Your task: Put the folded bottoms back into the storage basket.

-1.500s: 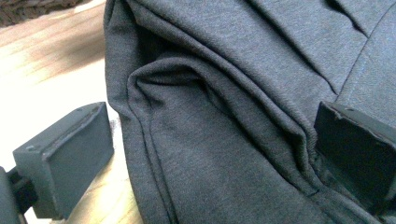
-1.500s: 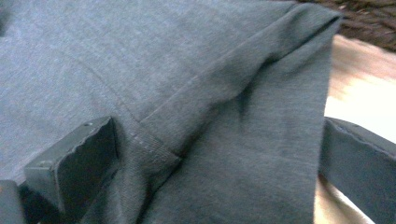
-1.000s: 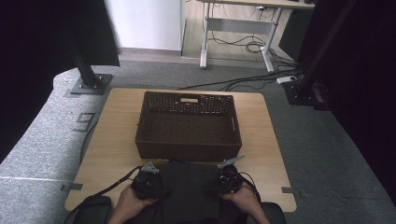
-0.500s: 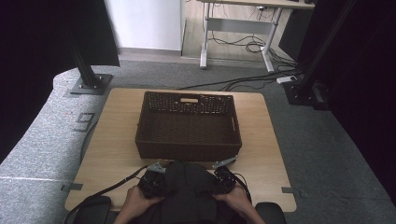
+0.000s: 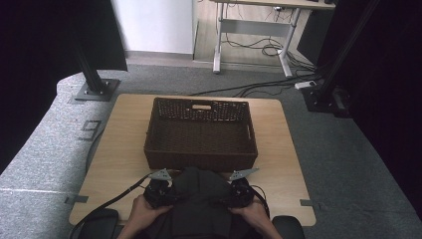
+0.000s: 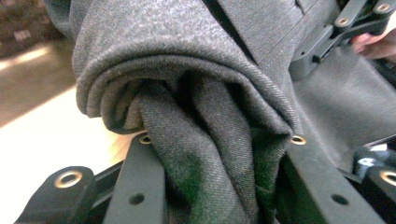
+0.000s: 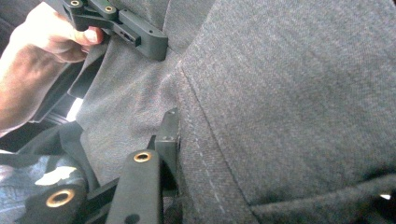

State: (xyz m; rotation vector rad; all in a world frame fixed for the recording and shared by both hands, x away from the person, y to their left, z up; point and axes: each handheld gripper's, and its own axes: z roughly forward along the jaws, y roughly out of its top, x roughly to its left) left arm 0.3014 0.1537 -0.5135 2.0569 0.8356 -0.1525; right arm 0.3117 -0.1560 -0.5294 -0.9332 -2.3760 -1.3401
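Dark grey garment (image 5: 199, 191) gripped at both sides, near edge of table (image 5: 119, 149).

A bunched fold of the garment is pinched between the jaws of the left gripper (image 6: 210, 154), which have just been closing. Cloth is likewise clamped by the right gripper (image 7: 196, 154), its jaws also just closed further; only one jaw is seen, the other covered by fabric. The wicker basket (image 5: 201, 134) is seen just beyond both grippers.

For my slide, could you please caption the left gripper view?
Left gripper closed on bunched grey cloth above the table.
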